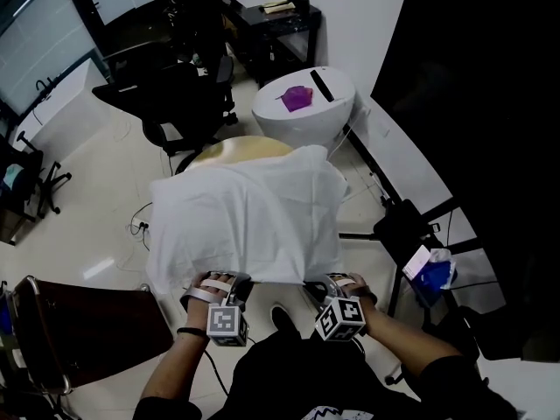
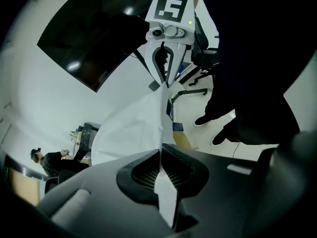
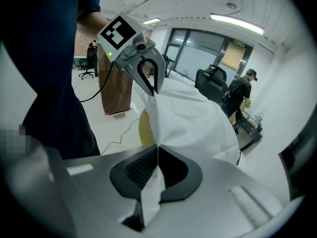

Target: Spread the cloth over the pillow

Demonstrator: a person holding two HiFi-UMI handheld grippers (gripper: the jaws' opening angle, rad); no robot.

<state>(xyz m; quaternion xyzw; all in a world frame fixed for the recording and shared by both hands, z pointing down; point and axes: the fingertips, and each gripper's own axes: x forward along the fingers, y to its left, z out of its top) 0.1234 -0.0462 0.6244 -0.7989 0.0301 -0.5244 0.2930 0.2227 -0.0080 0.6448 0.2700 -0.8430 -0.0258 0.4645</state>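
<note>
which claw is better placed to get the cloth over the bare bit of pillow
Left claw, probably: it and the right claw both clamp the cloth, but bare pillow shows toward its side.

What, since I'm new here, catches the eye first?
A white cloth fills the centre, draped over a yellow pillow whose far edge peeks out. The left gripper and right gripper are shut on the cloth's near edge. Behind, a purple object lies on a round stand.

An office: black swivel chairs (image 1: pixel 179 99), a black desk (image 1: pixel 293 26), glass partitions (image 3: pixel 195 46) and ceiling strip lights (image 3: pixel 237 23).
</note>
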